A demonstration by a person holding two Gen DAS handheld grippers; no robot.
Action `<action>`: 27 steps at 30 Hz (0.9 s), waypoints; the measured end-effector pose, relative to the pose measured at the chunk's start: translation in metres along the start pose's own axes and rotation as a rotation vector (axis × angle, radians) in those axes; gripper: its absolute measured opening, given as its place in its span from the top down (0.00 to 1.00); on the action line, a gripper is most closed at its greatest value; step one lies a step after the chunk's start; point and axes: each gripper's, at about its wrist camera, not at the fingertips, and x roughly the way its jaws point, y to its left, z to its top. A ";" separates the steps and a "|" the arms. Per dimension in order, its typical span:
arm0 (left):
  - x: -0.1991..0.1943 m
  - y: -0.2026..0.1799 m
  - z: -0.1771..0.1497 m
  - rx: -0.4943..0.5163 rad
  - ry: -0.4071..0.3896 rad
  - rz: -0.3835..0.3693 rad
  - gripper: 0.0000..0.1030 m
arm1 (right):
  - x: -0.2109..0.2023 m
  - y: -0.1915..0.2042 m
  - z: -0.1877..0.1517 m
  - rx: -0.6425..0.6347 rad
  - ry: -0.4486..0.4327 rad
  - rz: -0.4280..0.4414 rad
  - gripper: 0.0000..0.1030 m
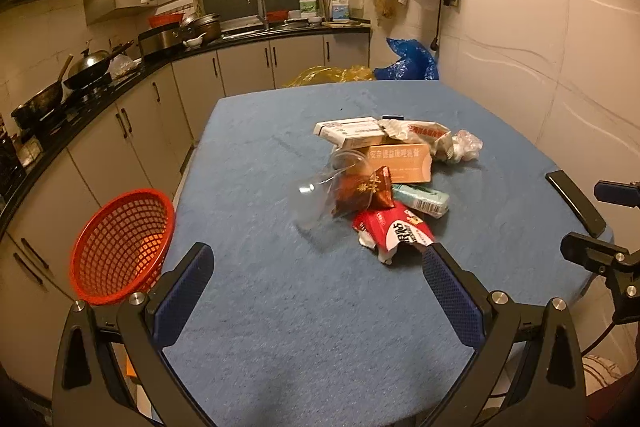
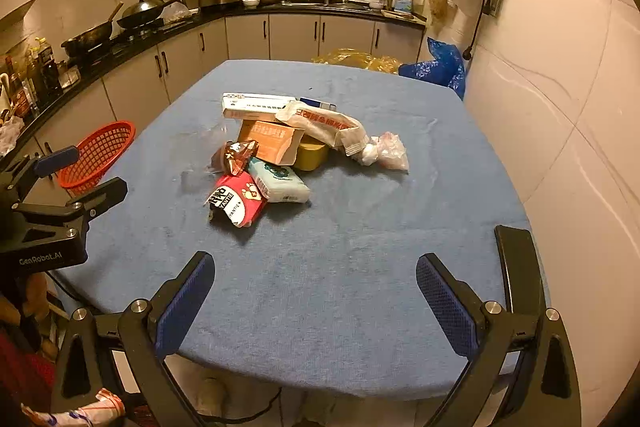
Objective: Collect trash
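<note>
A heap of trash lies mid-table on the blue cloth (image 1: 280, 307): a clear plastic cup (image 1: 316, 195) on its side, a brown snack wrapper (image 1: 362, 191), a red-and-white packet (image 1: 394, 231), a pale green tissue pack (image 1: 422, 201), an orange box (image 1: 398, 163), a white box (image 1: 348, 131) and crumpled plastic (image 1: 464, 145). The heap also shows in the right wrist view (image 2: 280, 151). A red mesh basket (image 1: 120, 247) stands at the table's left edge, also in the right wrist view (image 2: 98, 155). My left gripper (image 1: 320, 259) is open and empty, short of the heap. My right gripper (image 2: 316, 267) is open and empty over the near cloth.
A black kitchen counter (image 1: 120, 79) with woks and pots runs along the left and back. A tiled wall (image 1: 540, 47) closes the right side. Blue (image 1: 412, 61) and yellow (image 1: 332, 75) bags sit beyond the table's far edge. A dark chair back (image 2: 520, 267) stands at the table's right.
</note>
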 end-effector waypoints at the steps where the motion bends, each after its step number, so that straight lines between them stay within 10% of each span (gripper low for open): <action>1: -0.001 0.001 0.000 -0.001 0.000 0.004 0.00 | 0.000 0.000 0.000 -0.001 0.000 0.002 0.01; 27: -0.004 0.001 0.002 0.004 -0.012 0.018 0.00 | 0.006 0.009 0.011 -0.044 -0.004 0.018 0.01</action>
